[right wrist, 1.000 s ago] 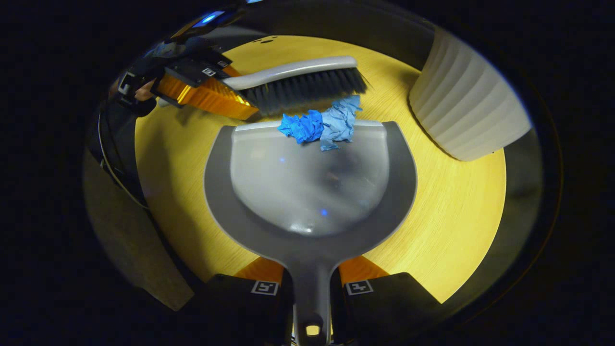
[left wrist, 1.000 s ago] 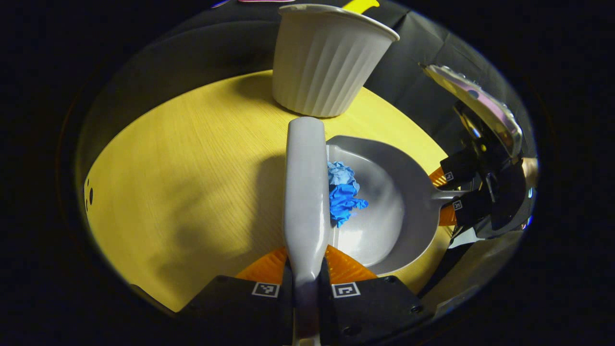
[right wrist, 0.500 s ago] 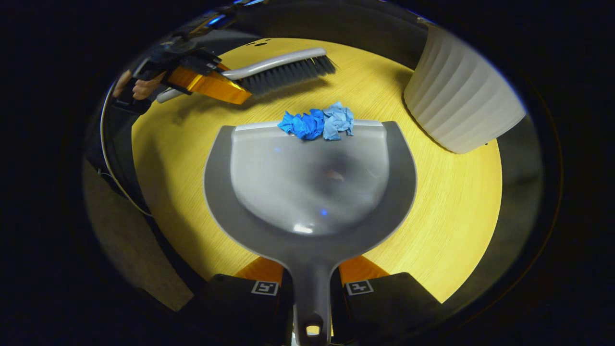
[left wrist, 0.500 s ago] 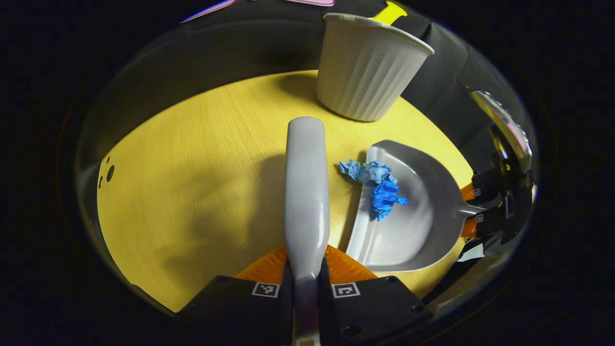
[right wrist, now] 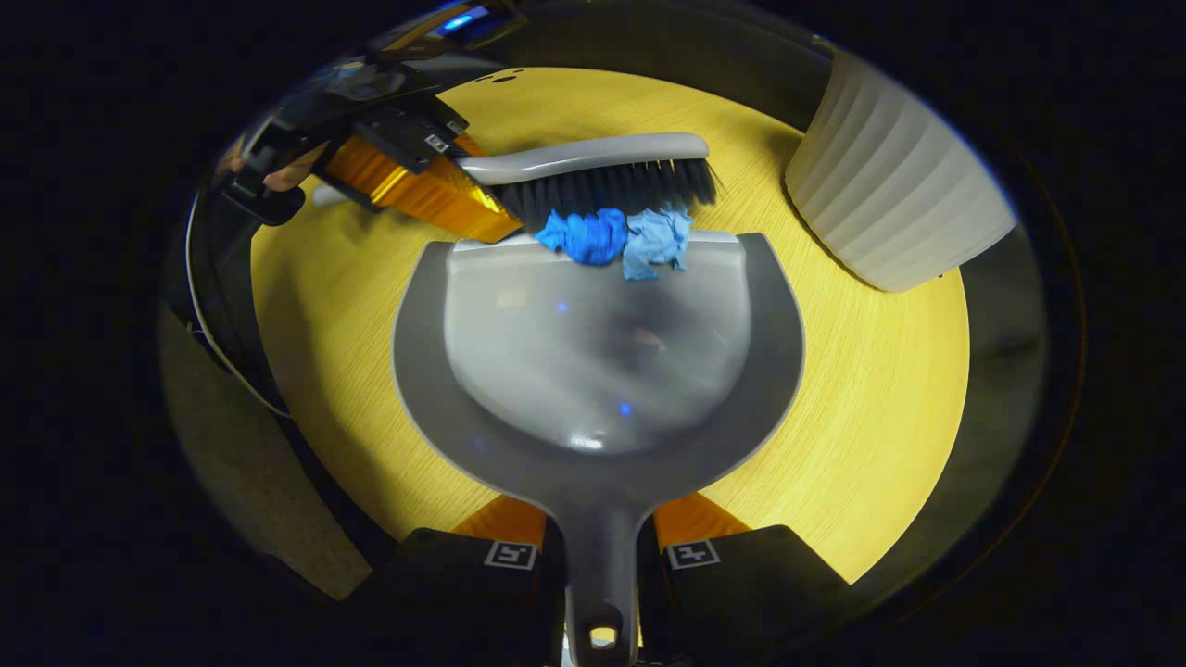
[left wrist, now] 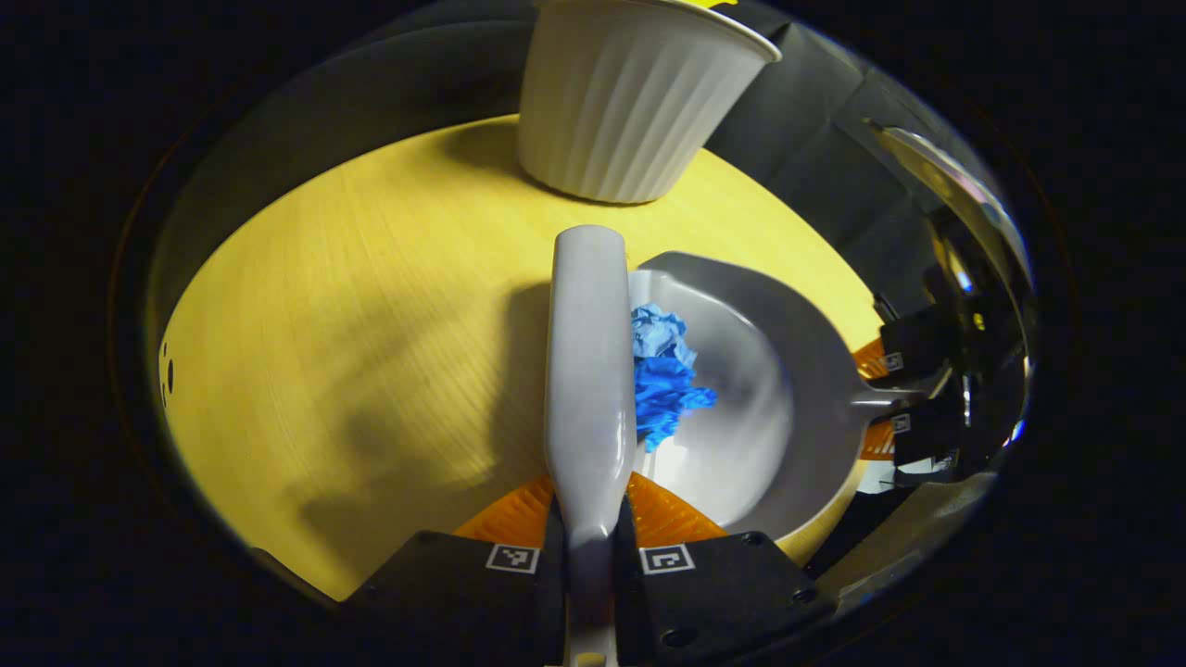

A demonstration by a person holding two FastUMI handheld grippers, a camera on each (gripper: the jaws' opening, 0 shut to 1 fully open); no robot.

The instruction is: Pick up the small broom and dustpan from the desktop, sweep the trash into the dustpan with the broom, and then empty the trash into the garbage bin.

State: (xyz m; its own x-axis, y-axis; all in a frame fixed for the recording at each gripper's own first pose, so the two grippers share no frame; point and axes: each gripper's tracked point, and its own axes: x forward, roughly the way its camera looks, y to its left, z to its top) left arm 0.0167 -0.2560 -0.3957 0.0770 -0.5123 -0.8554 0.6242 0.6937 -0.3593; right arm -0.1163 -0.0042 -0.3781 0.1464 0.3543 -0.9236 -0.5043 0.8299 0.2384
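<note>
A: What is seen across the right gripper view, from its left side?

B: The left gripper (right wrist: 422, 171) is seen at upper left, closed on the handle of the one broom (right wrist: 593, 167). The broom's bristles are pressed against the blue crumpled trash (right wrist: 616, 239). One wad is counted, in two shades of blue.

A: And the containers?

B: Two are counted. The dustpan (right wrist: 593, 389) is laid flat on the yellow desktop (right wrist: 880, 417), and the trash is perched at its front lip, partly inside. Nothing else is seen in the pan. To the right, the white ribbed garbage bin (right wrist: 894, 185) is stood on the desktop, apart from the dustpan. Its inside cannot be seen.

A: How is the dustpan held?

B: Its handle is clamped between both fingers of the right gripper (right wrist: 600, 556) at the bottom of the view.

A: And the left gripper view?

B: The broom's grey back (left wrist: 588, 371) is seen running up the middle, its handle pinched by the left gripper (left wrist: 589, 560). Just right of it, the trash (left wrist: 662, 375) is lying in the dustpan (left wrist: 788, 389). The right gripper (left wrist: 913, 398) is seen at the far right on the dustpan's handle. The bin (left wrist: 630, 93) is stood at the top.
</note>
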